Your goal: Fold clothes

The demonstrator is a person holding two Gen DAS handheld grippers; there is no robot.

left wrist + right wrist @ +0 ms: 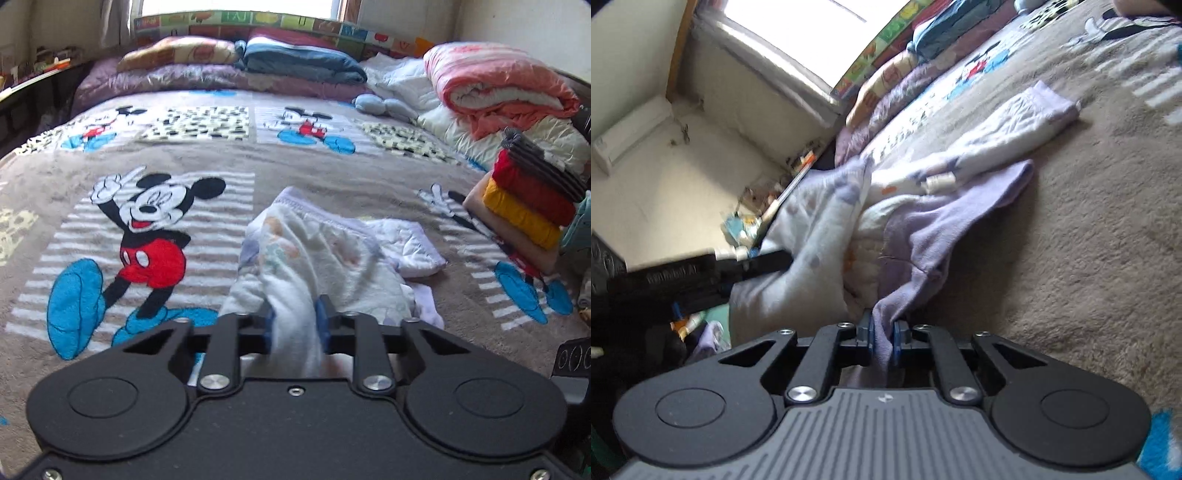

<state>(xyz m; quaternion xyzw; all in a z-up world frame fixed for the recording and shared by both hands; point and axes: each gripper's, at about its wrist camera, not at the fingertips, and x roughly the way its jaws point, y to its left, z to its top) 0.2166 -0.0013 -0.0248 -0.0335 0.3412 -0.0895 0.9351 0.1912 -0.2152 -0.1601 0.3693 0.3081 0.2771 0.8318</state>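
Note:
A small white printed garment [325,258] with lilac trim lies crumpled on the Mickey Mouse blanket [155,177]. My left gripper [294,314] is shut on a bunched white part of it, lifted off the bed. In the right wrist view the same garment [827,229] stretches across the blanket, and my right gripper [882,332] is shut on its lilac edge [942,229]. The left gripper's black body [683,280] shows at the left, holding the other side. One sleeve or leg [1015,129] trails flat on the blanket.
A stack of folded clothes [528,206] in grey, red, yellow and beige stands at the bed's right edge. Rolled pink quilt [495,92], pillows [303,59] and bedding line the far side. A cluttered shelf [768,199] runs along the wall.

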